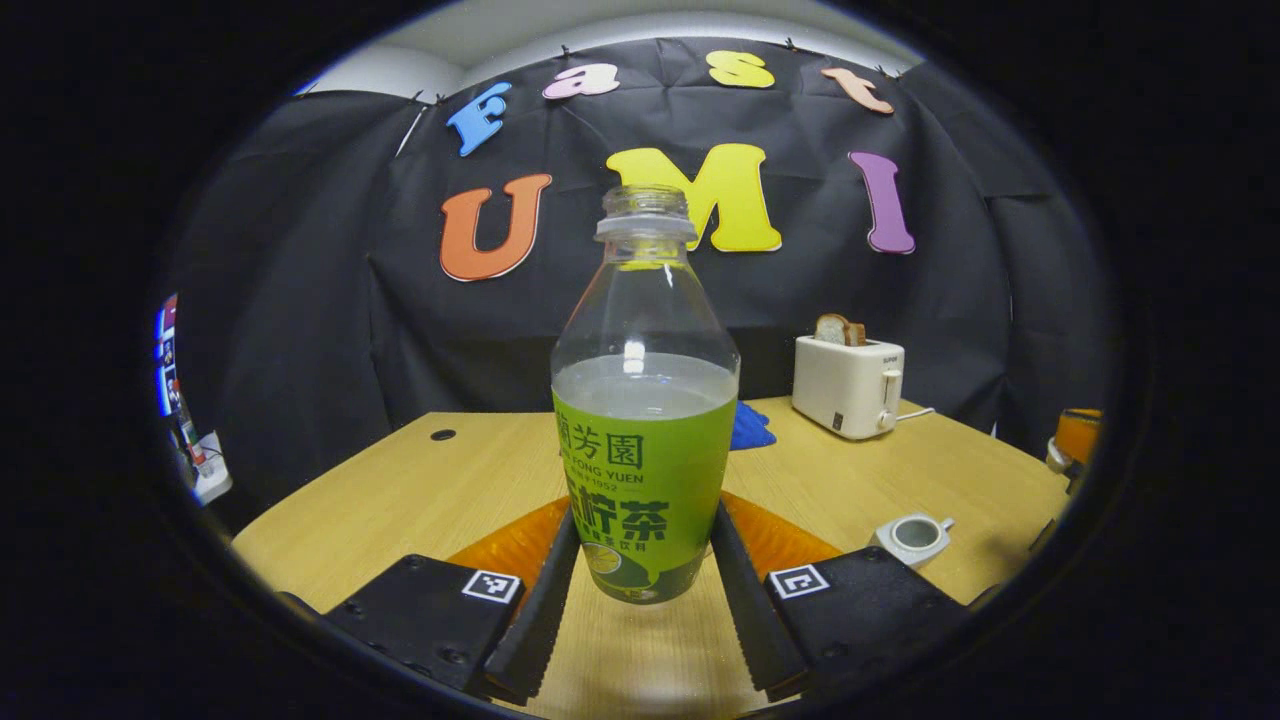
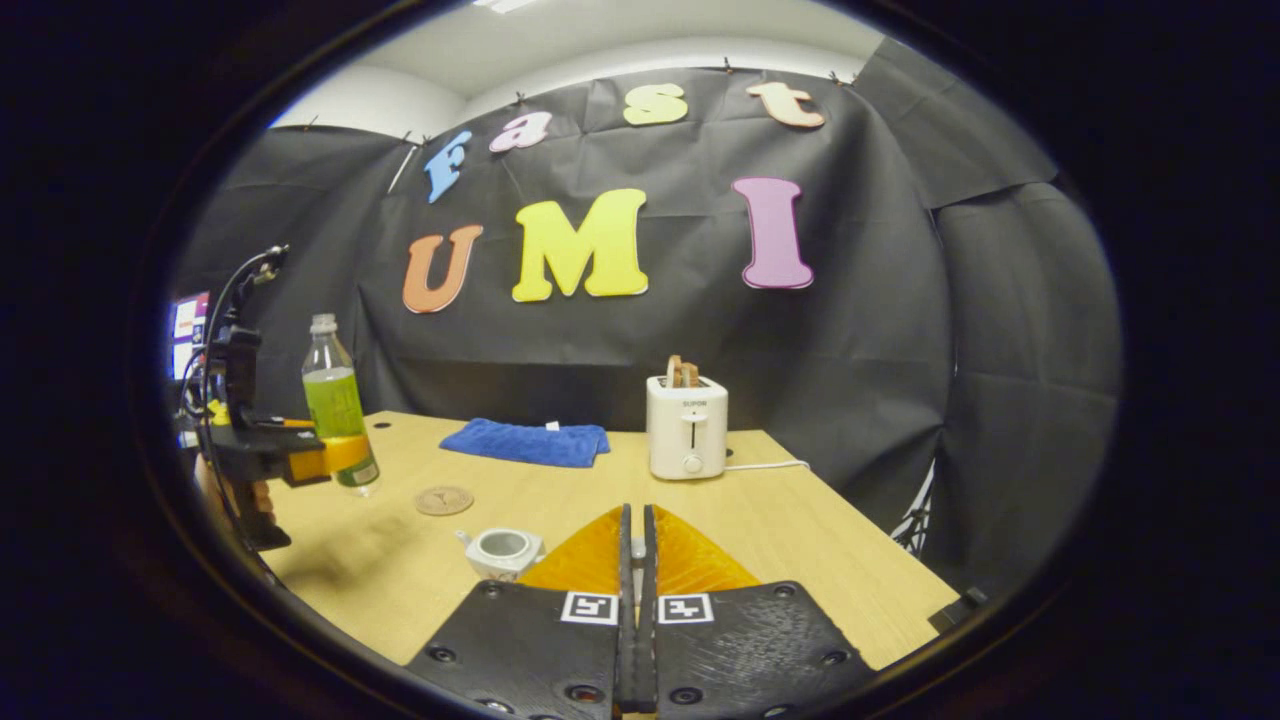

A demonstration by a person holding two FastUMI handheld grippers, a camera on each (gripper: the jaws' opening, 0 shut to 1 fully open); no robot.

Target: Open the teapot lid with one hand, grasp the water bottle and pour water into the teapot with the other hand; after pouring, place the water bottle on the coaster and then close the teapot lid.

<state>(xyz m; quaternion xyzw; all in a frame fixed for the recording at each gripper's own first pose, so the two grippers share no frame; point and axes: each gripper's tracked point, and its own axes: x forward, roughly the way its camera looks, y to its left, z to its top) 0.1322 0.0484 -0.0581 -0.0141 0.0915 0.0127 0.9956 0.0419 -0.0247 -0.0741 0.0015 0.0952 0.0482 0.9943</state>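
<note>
The wooden table (image 2: 600,500) carries, well back from the action, a white toaster (image 2: 686,426) and a blue cloth (image 2: 525,441). Nearer the front, the water bottle (image 1: 645,400) is upright, uncapped and part full, clamped low on its label between the left gripper (image 1: 640,570) fingers; in the right gripper view it seems to hang just above the table beside the round coaster (image 2: 444,499). The small white teapot (image 2: 503,550) sits on the table with its mouth open, near the right gripper (image 2: 636,560), whose fingers are pressed together; the lid appears to be pinched between them, though this cannot be seen clearly. The lid step looks done and the bottle is in hand, so pouring is due. The next move calls for carrying the bottle over the teapot and tipping its neck slowly into the small opening.
</note>
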